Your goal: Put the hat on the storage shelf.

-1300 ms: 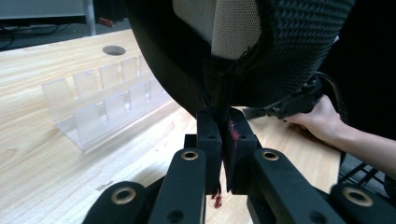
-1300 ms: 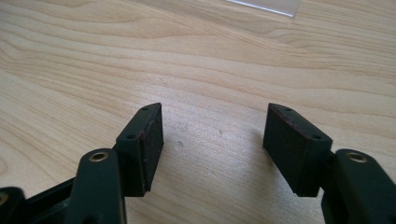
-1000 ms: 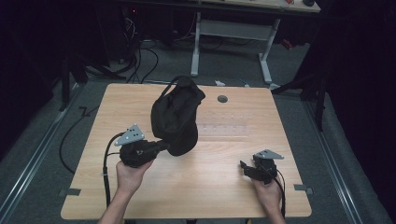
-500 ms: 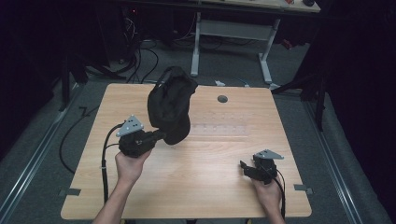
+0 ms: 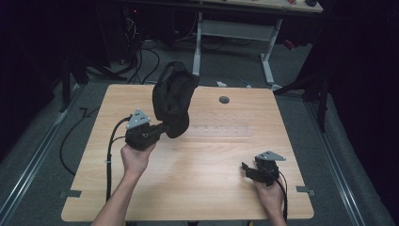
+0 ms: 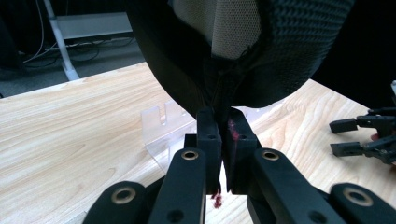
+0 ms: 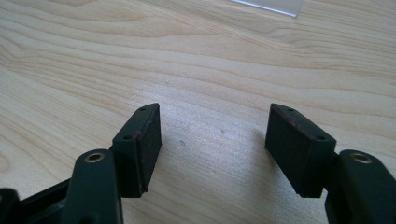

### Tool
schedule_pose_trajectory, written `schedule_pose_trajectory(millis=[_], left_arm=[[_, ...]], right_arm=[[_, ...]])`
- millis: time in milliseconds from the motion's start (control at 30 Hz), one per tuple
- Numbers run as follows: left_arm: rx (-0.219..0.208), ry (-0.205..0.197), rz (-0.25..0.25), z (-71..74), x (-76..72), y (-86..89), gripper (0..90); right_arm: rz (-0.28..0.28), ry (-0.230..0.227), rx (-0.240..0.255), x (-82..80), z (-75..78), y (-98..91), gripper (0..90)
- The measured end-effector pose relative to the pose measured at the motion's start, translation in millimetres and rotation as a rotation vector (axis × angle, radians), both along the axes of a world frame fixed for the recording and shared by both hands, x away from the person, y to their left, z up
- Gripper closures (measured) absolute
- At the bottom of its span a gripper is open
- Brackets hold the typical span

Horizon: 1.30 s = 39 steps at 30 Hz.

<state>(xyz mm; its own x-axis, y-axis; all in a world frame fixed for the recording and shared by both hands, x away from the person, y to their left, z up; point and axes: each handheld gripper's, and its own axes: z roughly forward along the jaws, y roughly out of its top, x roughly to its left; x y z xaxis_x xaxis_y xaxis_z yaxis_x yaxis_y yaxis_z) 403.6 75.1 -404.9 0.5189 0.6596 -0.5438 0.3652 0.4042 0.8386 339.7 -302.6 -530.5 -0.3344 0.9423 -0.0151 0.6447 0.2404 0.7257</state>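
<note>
A clear plastic sheet [image 6: 161,128] lay flat on the wooden tabletop [image 5: 202,165], just beyond the left tool [image 6: 223,122]; a round grommet hole [image 5: 224,100] sat near the far edge. Cables [image 5: 141,56] trailed over the floor behind. The left tool was clamped tight on a seam of a black fabric bag [image 5: 172,98], lifted clear above the tabletop. The bag hung crumpled, its mesh weave and a pale lining [image 6: 224,23] showing from close up. The right tool [image 7: 212,133] rested low over bare wood, jaws spread wide, gripping nothing.
</note>
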Motion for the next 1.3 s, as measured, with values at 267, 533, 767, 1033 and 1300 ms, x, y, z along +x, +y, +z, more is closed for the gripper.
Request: schedule_pose_trajectory(millis=[267, 533, 767, 1033, 1300], left_arm=[[0.028, 0.0, 0.032, -3.6, 11.1, -7.6, 86.4], [0.046, 0.01, 0.055, -9.3, 17.0, -11.6, 86.4], [0.05, 0.015, 0.059, -12.1, 19.3, -15.5, 86.4], [0.076, 0.03, 0.063, -20.8, 21.2, -21.7, 86.4], [0.07, 0.056, 0.054, -30.8, 23.2, -23.7, 86.2]], right_arm=[[0.001, 0.001, 0.001, 0.0, 0.0, 0.1, 36.1], [0.001, 0.0, 0.0, 0.0, -0.1, 0.0, 36.1], [0.001, 0.0, 0.0, 0.0, 0.0, 0.0, 36.1], [0.001, 0.0, 0.0, 0.0, 0.0, 0.0, 36.1], [-0.001, -0.001, 0.002, 0.0, -0.1, 0.2, 36.1]])
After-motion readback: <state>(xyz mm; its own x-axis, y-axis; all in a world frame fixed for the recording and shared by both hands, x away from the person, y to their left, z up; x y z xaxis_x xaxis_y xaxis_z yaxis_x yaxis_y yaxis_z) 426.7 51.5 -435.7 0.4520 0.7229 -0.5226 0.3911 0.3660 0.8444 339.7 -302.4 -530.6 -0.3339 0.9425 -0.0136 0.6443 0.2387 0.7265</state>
